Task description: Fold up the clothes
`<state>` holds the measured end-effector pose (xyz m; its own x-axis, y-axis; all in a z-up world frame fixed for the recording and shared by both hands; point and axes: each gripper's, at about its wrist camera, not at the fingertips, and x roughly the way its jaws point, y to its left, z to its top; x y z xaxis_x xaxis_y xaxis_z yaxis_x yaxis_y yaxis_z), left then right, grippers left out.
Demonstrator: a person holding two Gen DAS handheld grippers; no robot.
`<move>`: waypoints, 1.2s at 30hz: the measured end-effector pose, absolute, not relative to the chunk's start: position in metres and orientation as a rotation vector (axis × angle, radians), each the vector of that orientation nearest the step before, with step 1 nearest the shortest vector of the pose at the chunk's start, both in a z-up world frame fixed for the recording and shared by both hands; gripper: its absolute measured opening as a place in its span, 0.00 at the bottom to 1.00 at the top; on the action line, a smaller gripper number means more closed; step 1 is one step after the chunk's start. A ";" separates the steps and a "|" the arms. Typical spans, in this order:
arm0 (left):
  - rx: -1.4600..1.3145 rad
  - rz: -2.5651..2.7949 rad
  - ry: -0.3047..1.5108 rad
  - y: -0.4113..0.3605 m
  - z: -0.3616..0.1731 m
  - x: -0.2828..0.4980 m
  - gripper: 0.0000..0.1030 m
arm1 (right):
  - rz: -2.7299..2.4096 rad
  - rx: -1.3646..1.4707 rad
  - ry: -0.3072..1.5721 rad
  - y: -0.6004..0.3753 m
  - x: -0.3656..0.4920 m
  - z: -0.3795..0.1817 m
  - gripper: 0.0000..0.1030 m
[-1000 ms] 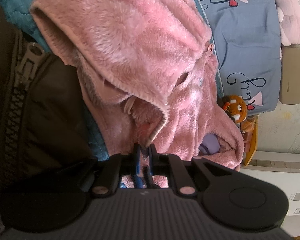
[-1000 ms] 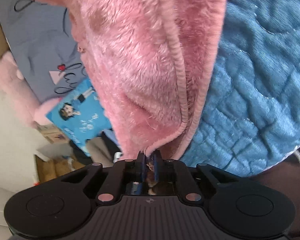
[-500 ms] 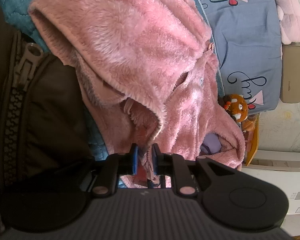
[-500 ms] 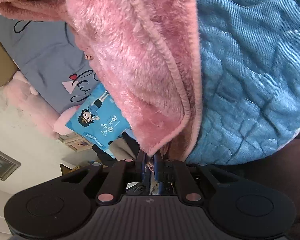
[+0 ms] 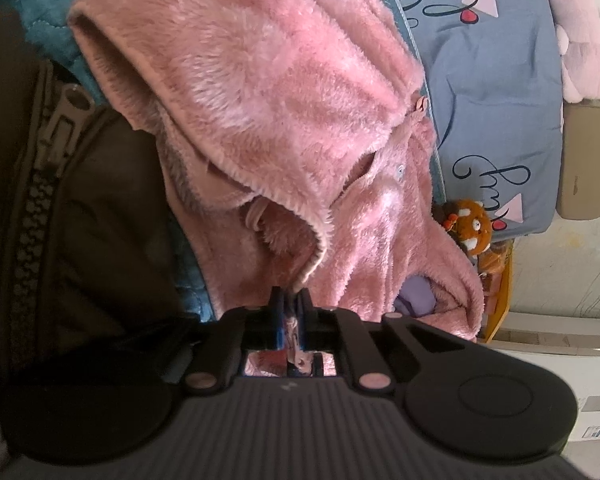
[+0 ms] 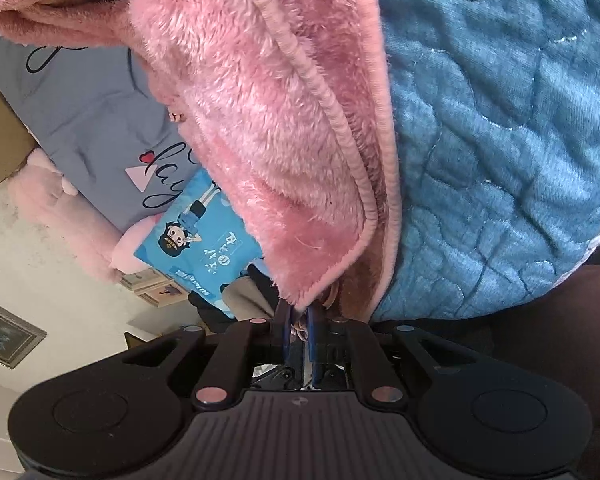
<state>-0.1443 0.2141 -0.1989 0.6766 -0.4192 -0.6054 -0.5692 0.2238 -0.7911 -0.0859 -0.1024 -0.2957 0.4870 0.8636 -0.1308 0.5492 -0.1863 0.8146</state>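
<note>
A: What is gripped?
B: A trimmed edge of the pink fleece garment (image 5: 284,92) is pinched by the left gripper (image 5: 290,300), whose jaws have just been closing, and by the right gripper (image 6: 300,318).

A: Progress?
B: The garment is held over the blue quilt (image 6: 500,140); no finished fold is seen.

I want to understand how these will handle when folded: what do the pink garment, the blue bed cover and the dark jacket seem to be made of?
The pink garment looks like plush fleece: long fuzzy pile, matte, with a smooth bound edge. The blue bed cover seems quilted velvety fabric: stitched wavy lines and a soft sheen. The dark jacket appears to be smooth woven synthetic, slightly glossy, with a chunky zipper, probably plastic teeth and a metal-looking pull.
</note>
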 end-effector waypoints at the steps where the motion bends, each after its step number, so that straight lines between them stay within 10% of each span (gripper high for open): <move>1: -1.401 0.125 0.896 0.214 -0.199 -0.144 0.06 | 0.460 1.870 1.178 -0.102 -0.086 -0.296 0.08; 36: -1.497 0.124 0.888 0.215 -0.197 -0.144 0.06 | 0.481 1.899 1.155 -0.099 -0.093 -0.295 0.08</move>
<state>-0.1442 0.2149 -0.1971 0.6902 -0.4423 -0.5727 -0.5822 0.1306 -0.8025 -0.0932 -0.0987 -0.2954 0.5013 0.8599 -0.0965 0.5372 -0.2218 0.8138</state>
